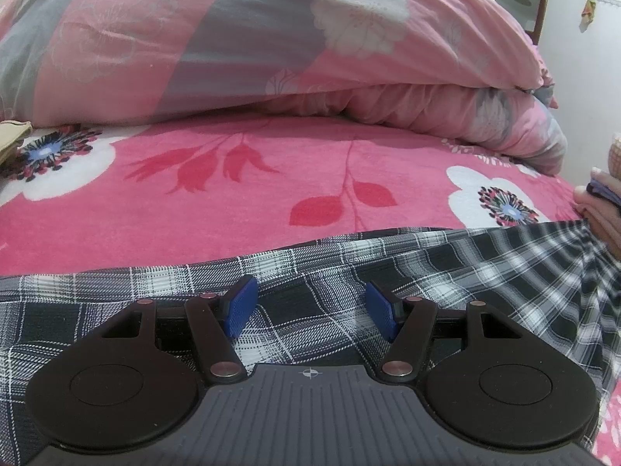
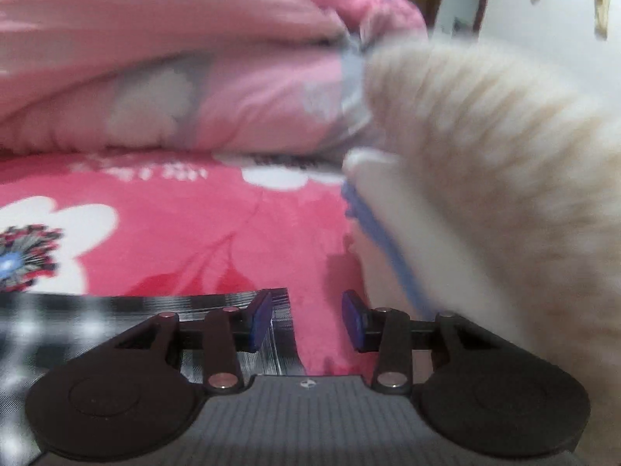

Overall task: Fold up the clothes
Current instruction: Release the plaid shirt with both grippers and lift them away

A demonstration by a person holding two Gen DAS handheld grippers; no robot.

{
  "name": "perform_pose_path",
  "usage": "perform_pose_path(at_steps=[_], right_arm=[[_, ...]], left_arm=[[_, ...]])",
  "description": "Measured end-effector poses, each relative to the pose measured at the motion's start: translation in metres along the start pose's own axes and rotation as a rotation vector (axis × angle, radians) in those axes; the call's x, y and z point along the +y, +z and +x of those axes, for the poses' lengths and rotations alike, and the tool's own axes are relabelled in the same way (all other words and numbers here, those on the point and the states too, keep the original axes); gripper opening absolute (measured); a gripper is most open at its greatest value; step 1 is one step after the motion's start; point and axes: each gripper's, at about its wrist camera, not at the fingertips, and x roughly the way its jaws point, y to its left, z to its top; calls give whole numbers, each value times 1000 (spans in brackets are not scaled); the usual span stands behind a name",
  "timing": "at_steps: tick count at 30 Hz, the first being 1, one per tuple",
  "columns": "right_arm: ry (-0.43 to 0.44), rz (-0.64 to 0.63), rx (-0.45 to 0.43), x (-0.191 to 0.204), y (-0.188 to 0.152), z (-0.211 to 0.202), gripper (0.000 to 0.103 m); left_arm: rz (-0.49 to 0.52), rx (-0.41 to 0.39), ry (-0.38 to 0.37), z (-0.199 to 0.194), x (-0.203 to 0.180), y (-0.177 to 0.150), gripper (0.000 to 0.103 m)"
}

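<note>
A black-and-white plaid garment (image 1: 349, 268) lies flat on the pink floral bedspread (image 1: 271, 178). My left gripper (image 1: 310, 308) is open just above the plaid cloth, blue pads (image 1: 240, 305) apart, holding nothing. In the right wrist view, my right gripper (image 2: 306, 320) is open over the garment's right corner (image 2: 268, 310), with its left pad over the plaid cloth and its right pad over the bedspread (image 2: 194, 233). The view is blurred by motion.
A rolled pink and grey floral quilt (image 1: 271, 46) lies across the far side of the bed. A cream fuzzy sleeve (image 2: 504, 194) fills the right of the right wrist view. A hand (image 1: 599, 209) shows at the right edge of the left wrist view.
</note>
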Motion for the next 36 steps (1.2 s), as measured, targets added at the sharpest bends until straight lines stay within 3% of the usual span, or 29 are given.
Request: perform_pose_path(at_steps=[3, 5, 8, 10, 11, 13, 15, 18, 23, 29, 36], right_arm=[[12, 74, -63, -16, -6, -73, 42], [52, 201, -102, -31, -23, -133, 44], [211, 410, -102, -36, -67, -201, 53], [331, 509, -79, -25, -103, -232, 60], [372, 524, -61, -16, -118, -238, 69], [442, 546, -22, 4, -146, -249, 76], [497, 555, 9, 20, -166, -256, 76], [539, 532, 32, 37, -179, -257, 78], [557, 454, -21, 52, -191, -276, 98], [588, 419, -44, 66, -201, -292, 103], [586, 342, -109, 92, -191, -311, 103]], left_arm=[[-5, 1, -4, 0, 1, 0, 62], [-8, 1, -8, 1, 1, 1, 64], [-24, -4, -32, 0, 4, 1, 72], [-46, -12, -45, -2, 7, 2, 72], [-53, -21, -14, -7, 6, 4, 71], [-58, -39, 49, -19, 2, 8, 71], [4, -70, 115, -46, -12, 16, 71], [53, -119, 137, -101, -33, 27, 73], [53, -154, 170, -198, -60, 27, 92], [10, -191, 215, -273, -76, 6, 102], [-68, -186, 224, -299, -74, -26, 103]])
